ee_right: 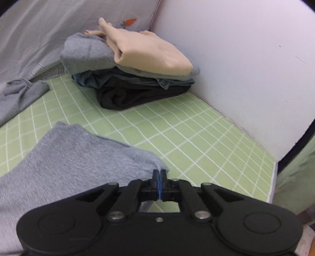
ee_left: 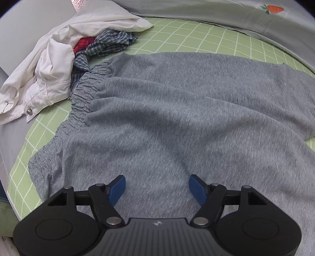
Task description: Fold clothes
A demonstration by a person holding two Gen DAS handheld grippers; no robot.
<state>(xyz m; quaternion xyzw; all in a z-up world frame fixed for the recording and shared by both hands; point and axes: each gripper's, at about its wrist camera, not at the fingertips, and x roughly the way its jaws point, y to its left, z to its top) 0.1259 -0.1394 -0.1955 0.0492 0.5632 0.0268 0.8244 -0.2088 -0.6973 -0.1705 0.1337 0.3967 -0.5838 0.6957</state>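
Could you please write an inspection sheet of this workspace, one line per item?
Surface: bed with green checked sheet, partly covered by clothes.
Job's things: grey sweatpants spread flat, elastic waistband toward the unfolded heap; folded stack in the corner by the wall, beige garment on top.
Clutter: unfolded heap of white, plaid and red clothes.
Grippers: left claw open above the sweatpants, nothing between its fingers; right claw shut on the hem corner of the sweatpants.
Cables: nothing seen.
Surroundings: white wall; grey bedding with carrot print.
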